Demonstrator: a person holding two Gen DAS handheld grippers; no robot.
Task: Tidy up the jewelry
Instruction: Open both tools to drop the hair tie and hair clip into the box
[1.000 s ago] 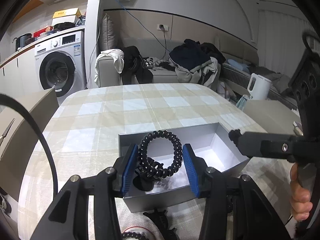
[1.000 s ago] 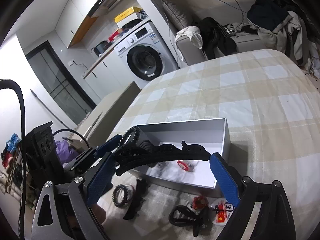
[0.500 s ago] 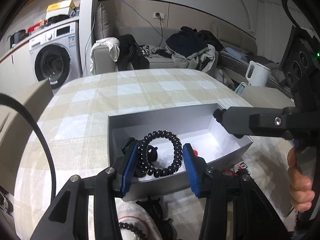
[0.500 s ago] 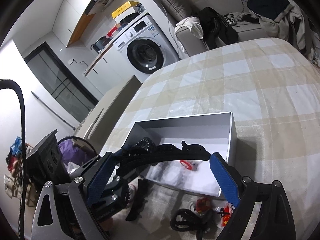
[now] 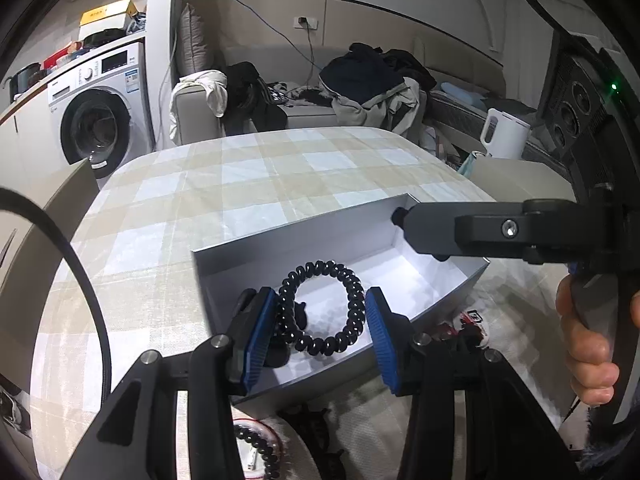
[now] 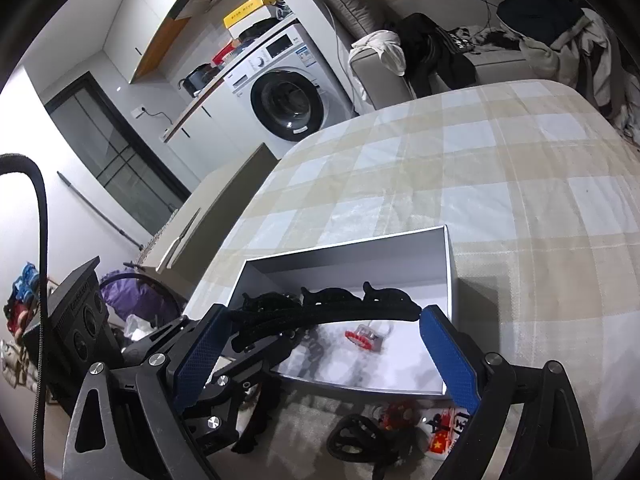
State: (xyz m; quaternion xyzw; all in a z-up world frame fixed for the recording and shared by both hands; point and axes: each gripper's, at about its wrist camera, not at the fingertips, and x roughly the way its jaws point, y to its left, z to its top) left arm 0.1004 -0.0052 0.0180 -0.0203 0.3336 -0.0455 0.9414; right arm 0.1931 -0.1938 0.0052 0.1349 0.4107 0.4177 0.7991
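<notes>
A woven checked cloth [image 5: 256, 184] in beige and pale blue, matt and faintly creased, covers the desk. The open box [image 5: 304, 236] looks like smooth card, silvery-grey outside, matt white inside. The black spiral hair tie [image 5: 352, 308] is glossy plastic. Each tool has matt black plastic arms, shiny metal screws and blue textured pads [image 5: 260, 336].

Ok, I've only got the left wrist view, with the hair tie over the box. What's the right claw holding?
Observer: A black headband, spanning the right claw from pad to pad, over the box.
Operator: Is anything in the box on that side?
Observer: Yes, a small red clip lies on the box floor.
</notes>
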